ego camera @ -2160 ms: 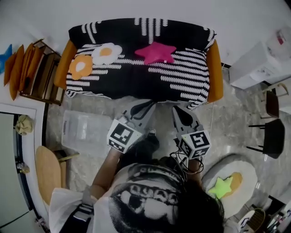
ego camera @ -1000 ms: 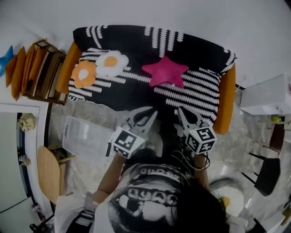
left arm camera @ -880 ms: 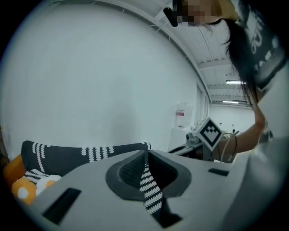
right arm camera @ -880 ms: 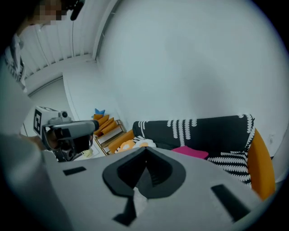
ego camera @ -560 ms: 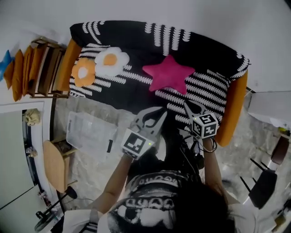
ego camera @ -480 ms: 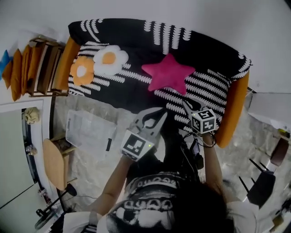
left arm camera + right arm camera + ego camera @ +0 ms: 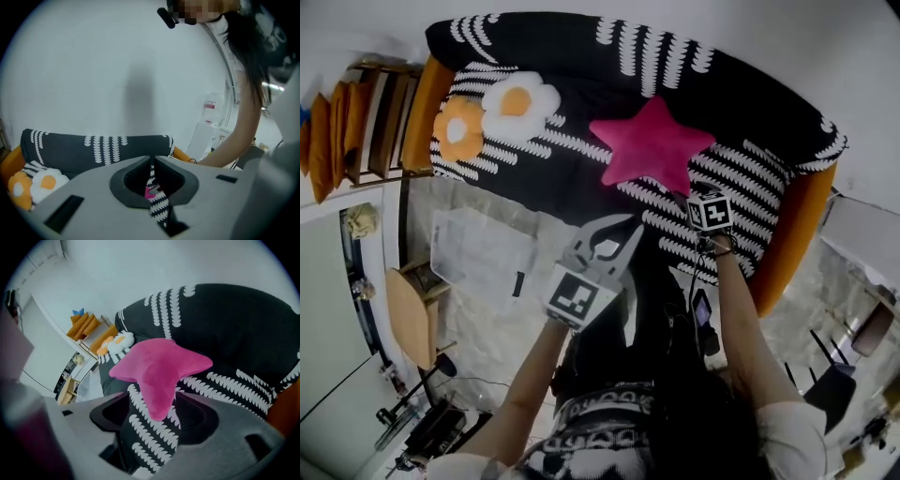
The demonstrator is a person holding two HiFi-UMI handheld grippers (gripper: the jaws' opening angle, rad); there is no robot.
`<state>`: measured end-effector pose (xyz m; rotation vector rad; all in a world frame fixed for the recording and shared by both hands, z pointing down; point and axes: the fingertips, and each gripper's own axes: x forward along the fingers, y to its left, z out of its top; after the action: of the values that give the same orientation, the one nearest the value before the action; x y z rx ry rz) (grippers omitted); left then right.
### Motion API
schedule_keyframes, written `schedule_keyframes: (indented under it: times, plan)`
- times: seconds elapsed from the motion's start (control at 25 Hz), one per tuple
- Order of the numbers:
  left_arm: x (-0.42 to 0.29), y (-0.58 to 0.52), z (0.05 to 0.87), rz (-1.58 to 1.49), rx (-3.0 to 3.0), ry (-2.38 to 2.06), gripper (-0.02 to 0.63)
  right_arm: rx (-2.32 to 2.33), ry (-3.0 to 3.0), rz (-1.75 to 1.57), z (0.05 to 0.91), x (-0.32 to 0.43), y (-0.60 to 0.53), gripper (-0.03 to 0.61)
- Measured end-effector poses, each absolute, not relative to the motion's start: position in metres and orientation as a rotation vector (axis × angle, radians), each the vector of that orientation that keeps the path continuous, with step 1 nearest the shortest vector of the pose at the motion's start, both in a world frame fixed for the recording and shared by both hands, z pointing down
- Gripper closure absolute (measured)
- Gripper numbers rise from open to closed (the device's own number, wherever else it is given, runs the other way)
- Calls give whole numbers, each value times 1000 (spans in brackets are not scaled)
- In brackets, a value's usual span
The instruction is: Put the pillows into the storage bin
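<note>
Right gripper [image 7: 158,420], jaws just opened, brackets the lower point of the pink pillow [image 7: 159,364], centre right; a second ago it hung at the front edge of the sofa [image 7: 572,173]. Left gripper [image 7: 621,230] closed, empty. Bin [image 7: 473,253] lies left, open floor [image 7: 483,328] around.

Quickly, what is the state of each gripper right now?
Left gripper: shut, empty.
Right gripper: open, jaws have just been opening; a tip of the pink star pillow lies between them, not gripped.

Pink star-shaped plush pillow [image 7: 654,145]: on black-and-white striped sofa [image 7: 581,183]. White egg-shaped pillow [image 7: 518,97], orange egg-shaped pillow [image 7: 457,128]: its 9 o'clock. Clear plastic storage bin [image 7: 478,258]: floor, 8 o'clock.
</note>
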<state>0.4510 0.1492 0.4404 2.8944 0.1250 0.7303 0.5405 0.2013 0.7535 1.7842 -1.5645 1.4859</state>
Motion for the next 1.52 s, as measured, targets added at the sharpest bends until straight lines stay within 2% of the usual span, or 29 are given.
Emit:
schedule_keyframes:
  times: [0.16, 0.32, 0.52, 0.72, 1.12, 1.28, 1.52]
  plan:
    - [460, 132, 455, 783, 2899, 82, 589, 1737, -1506, 1554, 799, 542, 193, 220]
    - [450, 119, 468, 817, 2882, 17, 589, 1687, -1482, 1601, 825, 532, 188, 210]
    - [430, 112, 483, 859, 2855, -21, 589, 1644, -1456, 1590, 838, 528, 184, 297]
    - [416, 112, 482, 849, 2848, -70, 589, 1679, -1534, 1561, 815, 527, 169, 380]
    - [367, 91, 439, 736, 2893, -305, 589, 1800, -1815, 1803, 706, 499, 101, 437]
    - [308, 75, 427, 710, 2891, -412, 589, 1796, -1921, 1961, 660, 450, 95, 449]
    - [214, 42, 414, 647, 2834, -664, 589, 1612, -2103, 1916, 604, 359, 61, 459]
